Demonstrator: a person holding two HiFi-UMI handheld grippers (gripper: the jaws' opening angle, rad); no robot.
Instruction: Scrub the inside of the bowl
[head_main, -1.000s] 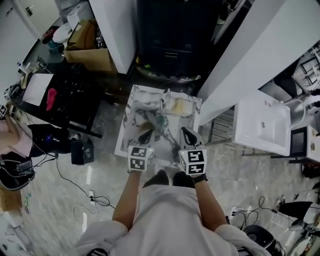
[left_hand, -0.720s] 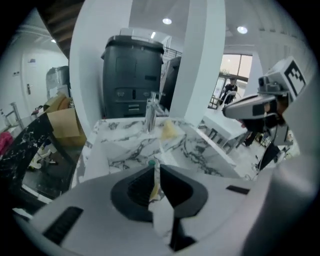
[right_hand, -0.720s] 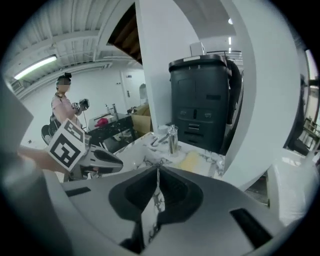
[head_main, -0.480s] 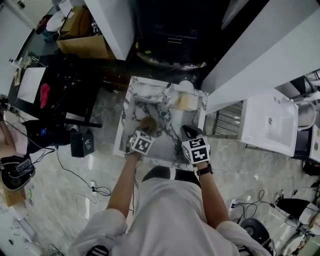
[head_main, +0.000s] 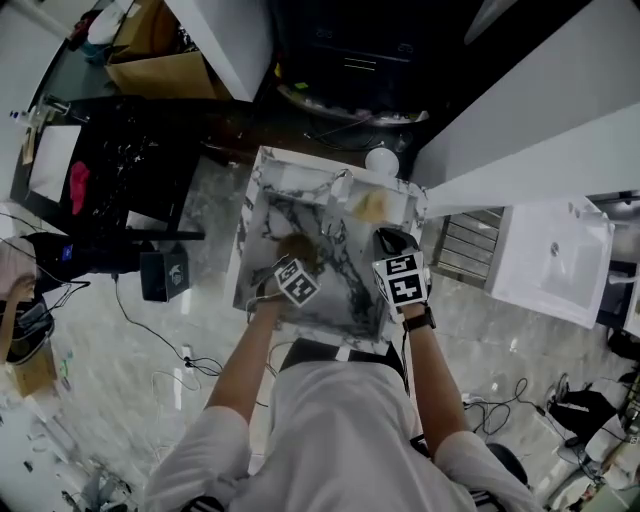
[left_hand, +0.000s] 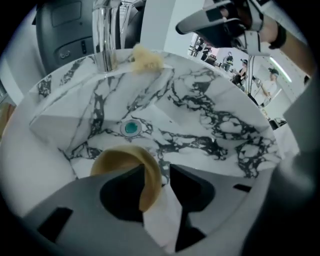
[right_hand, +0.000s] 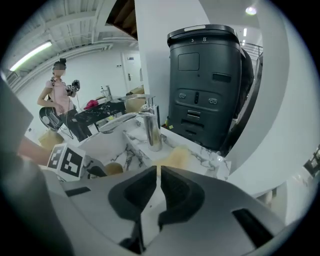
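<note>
A tan bowl (head_main: 296, 247) sits in the marble sink (head_main: 255, 200), near the teal drain (left_hand: 131, 128). My left gripper (head_main: 291, 262) points steeply down at it. In the left gripper view the bowl's (left_hand: 120, 159) rim stands between the jaws of the left gripper (left_hand: 157, 170), which have just been opening; the rim lies by the left jaw, with a gap to the right one. My right gripper (head_main: 388, 240) hangs shut and empty over the sink's right side, its jaws (right_hand: 158, 170) together. A yellowish sponge (head_main: 370, 206) lies on the back ledge beside the chrome tap (right_hand: 150, 125).
A tall black bin (right_hand: 210, 85) stands behind the sink. White walls flank it. A white basin (head_main: 550, 260) stands on the floor at the right, a black table (head_main: 110, 170) at the left. A person (right_hand: 62, 100) stands far off. Cables lie on the floor.
Both grippers have come down and forward over the sink. The left one has tipped downward onto the bowl and its jaws have opened. The right one stays shut.
</note>
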